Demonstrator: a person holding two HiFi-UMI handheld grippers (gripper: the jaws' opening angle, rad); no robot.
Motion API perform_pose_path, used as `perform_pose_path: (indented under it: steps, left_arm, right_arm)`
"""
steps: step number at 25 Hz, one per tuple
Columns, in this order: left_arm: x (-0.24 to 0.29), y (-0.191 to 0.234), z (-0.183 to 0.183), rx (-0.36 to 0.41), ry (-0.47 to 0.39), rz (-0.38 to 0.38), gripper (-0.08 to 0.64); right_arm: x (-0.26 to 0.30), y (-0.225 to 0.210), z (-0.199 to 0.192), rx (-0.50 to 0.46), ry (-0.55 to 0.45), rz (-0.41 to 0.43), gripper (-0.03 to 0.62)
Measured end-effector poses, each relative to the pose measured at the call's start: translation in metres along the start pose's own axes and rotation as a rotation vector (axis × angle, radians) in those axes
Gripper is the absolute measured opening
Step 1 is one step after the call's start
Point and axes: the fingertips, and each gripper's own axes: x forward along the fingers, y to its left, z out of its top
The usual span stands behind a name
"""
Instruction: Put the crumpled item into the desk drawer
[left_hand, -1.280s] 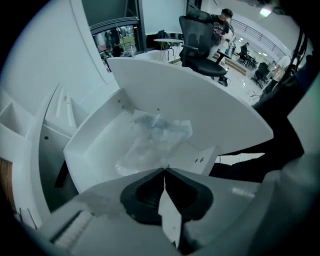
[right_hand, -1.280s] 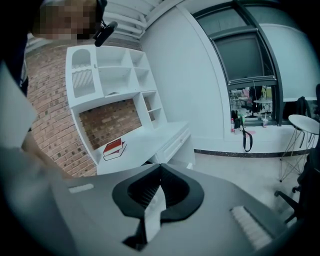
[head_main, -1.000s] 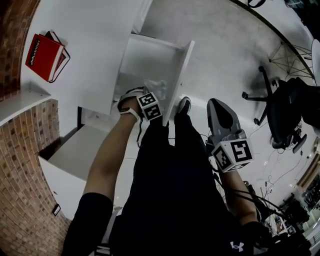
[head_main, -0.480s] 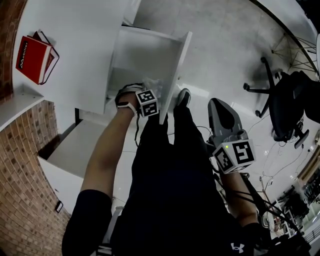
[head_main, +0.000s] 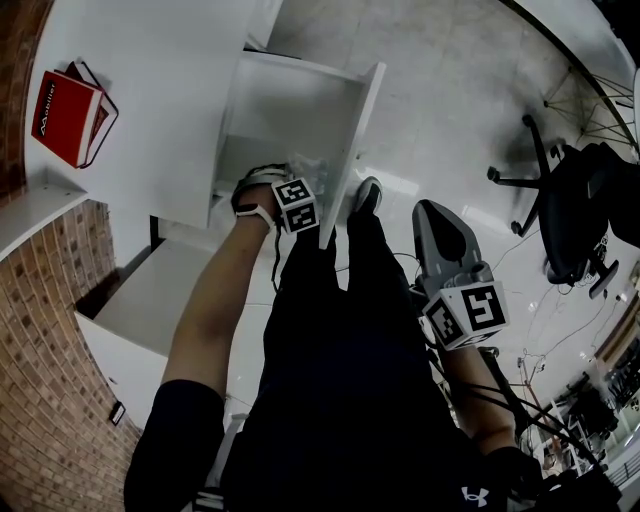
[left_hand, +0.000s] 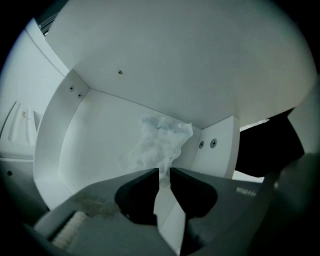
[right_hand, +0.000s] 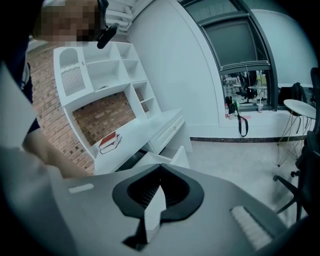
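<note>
Judging from how things lie, the task is nearly finished: the crumpled item (left_hand: 160, 137) is already inside the open drawer (head_main: 300, 105), but it has not been let go. The left gripper (left_hand: 164, 173) reaches into the drawer with its jaws drawn almost together, only a narrow slit between them, pinching the item's thin lower tail at the tips. What is left, by my reading, is to part the jaws so the item drops, and then to lift the gripper clear; whether the drawer should be pushed shut afterwards the task does not say. I cannot tell if the item touches the drawer floor or hangs just above it. It shows in front of the drawer's inner corner, near two screw heads in the side wall. It looks like a pale, thin sheet, tissue or soft paper, bunched into a loose, wrinkled puff that widens away from the jaws, light and easily squashed. The right gripper (right_hand: 160, 171) is held off to the person's side, well apart from the drawer, its jaws closed tip to tip with nothing between them.
</note>
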Motion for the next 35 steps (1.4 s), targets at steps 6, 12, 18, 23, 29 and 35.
perform_pose_path:
  steps: [6,12,18,23,29,35]
  left_arm:
    - [-0.024,0.014,-0.004,-0.081,-0.041,0.076,0.087]
    - [-0.077,0.033,-0.003,-0.164,-0.131,0.234,0.087]
    - [-0.151,0.043,0.006,-0.227,-0.265,0.392,0.087]
    - [-0.240,0.053,0.011,-0.351,-0.458,0.517,0.087]
    - [-0.345,0.059,-0.005,-0.527,-0.667,0.655,0.087]
    - [-0.446,0.055,-0.023,-0.702,-0.896,0.763,0.087]
  right_arm:
    - [-0.002,0.009,0.007,-0.021,-0.017,0.025,0.003]
    - [-0.003,0.020,0.019,-0.059,-0.040,0.055,0.003]
    - [-0.008,0.035,0.035,-0.102,-0.081,0.084,0.003]
    - [-0.015,0.049,0.048,-0.138,-0.113,0.109,0.003]
    - [-0.024,0.068,0.073,-0.181,-0.177,0.141,0.003]
    - [-0.038,0.086,0.097,-0.216,-0.234,0.161,0.003]
